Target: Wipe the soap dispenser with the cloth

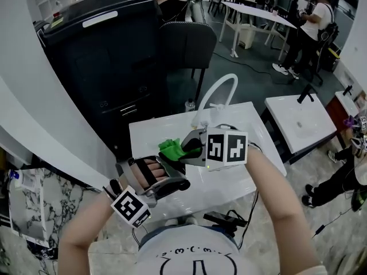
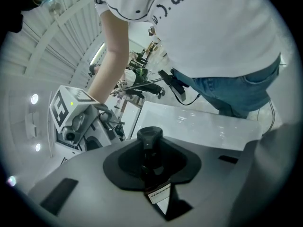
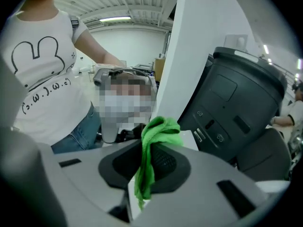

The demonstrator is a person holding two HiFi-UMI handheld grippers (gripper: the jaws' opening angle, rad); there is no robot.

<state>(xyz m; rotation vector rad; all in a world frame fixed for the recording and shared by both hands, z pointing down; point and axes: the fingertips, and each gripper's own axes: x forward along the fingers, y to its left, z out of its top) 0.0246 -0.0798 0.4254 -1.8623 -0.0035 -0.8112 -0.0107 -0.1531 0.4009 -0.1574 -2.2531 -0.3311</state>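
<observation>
Gleaming white table (image 1: 150,137), crowded workroom

Light: bright, even; ceiling strip (image 3: 116,19) overhead.
Glare: sheen on white table (image 2: 199,126).
Edges: fisheye bend, dark vignette corners.
Focus: near foregrnd soft, bg sharp.

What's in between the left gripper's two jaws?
A dark soap dispenser is pinched between them, with its pump head sticking out. The left gripper view shows it plainly.
</observation>
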